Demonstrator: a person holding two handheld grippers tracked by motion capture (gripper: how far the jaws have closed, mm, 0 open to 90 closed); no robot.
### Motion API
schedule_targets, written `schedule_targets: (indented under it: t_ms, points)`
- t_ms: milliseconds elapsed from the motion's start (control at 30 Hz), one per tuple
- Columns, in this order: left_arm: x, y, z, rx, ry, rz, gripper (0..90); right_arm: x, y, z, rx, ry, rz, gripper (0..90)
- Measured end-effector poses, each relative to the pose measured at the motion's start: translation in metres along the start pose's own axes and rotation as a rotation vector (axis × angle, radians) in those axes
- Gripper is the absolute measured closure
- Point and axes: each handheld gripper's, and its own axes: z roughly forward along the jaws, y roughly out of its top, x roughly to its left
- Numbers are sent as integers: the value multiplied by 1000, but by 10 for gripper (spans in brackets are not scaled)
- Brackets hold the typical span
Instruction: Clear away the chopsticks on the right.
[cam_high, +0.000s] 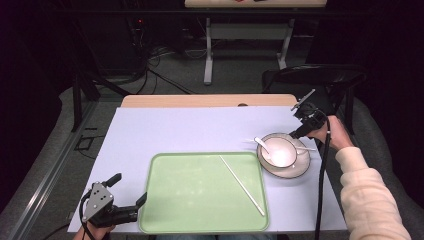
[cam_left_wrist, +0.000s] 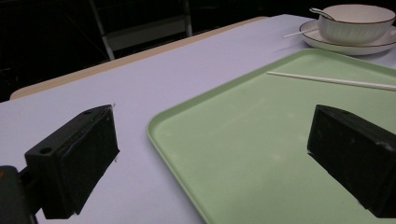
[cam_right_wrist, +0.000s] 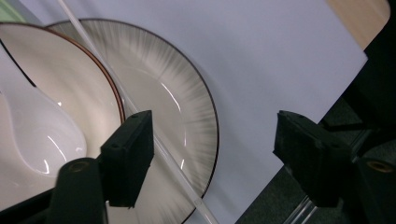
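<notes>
High view: right gripper (cam_high: 300, 131), released, poised over plate-rim chopstick (cam_right_wrist: 180, 175), apparently next grasped; left gripper (cam_high: 131, 191) released by tray (cam_high: 165, 220).

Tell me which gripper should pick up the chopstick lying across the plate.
Right. The right gripper hangs open over the plate, its jaws straddling that chopstick. The left gripper sits open at the green tray's near-left corner, far away.

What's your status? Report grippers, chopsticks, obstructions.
Left gripper open, idle at tray's near-left corner. Right gripper open over plate, above the chopstick lying there. Second chopstick lies on tray. Bowl with spoon close alongside.
</notes>
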Motion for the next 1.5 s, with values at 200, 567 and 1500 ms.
schedule_targets:
  t_ms: [200, 567, 1500]
  points:
    - [0, 0, 0, -1, -1, 3, 16, -1, -6, 13, 67, 70, -27, 489]
    - [0, 0, 0, -1, -2, 5, 16, 1, -16, 31, 148, 144, -57, 616]
    - [0, 0, 0, 0, 0, 7, 16, 12, -32, 46, 111, 139, 2, 836]
